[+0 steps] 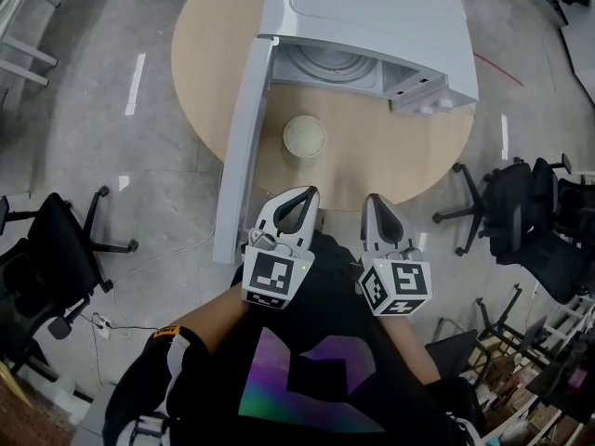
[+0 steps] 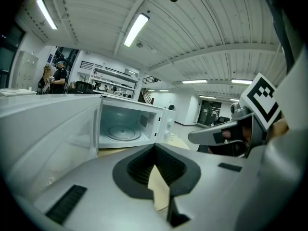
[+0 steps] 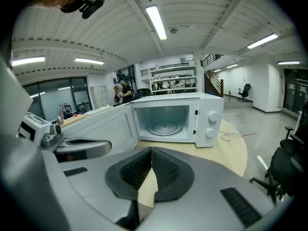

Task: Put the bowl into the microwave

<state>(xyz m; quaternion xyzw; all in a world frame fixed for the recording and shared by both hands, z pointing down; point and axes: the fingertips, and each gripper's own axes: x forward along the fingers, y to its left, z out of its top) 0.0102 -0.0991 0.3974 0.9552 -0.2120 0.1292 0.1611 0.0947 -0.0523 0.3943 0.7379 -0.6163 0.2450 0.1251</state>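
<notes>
On the round, pale wooden table (image 1: 206, 59) a smooth, boxy white microwave (image 1: 372, 12) is standing with its flat door (image 1: 244, 137) hanging wide open toward the person. A shallow, round, cream bowl (image 1: 304, 137) is sitting on bare tabletop just before the open cavity (a glass turntable (image 3: 165, 127) is showing inside), apart from both tools. The left gripper (image 1: 302, 198) and right gripper (image 1: 375, 204) are hovering at the table's near edge, each with its ribbed dark jaws pressing together on nothing. Clear wood is lying between bowl and grippers.
</notes>
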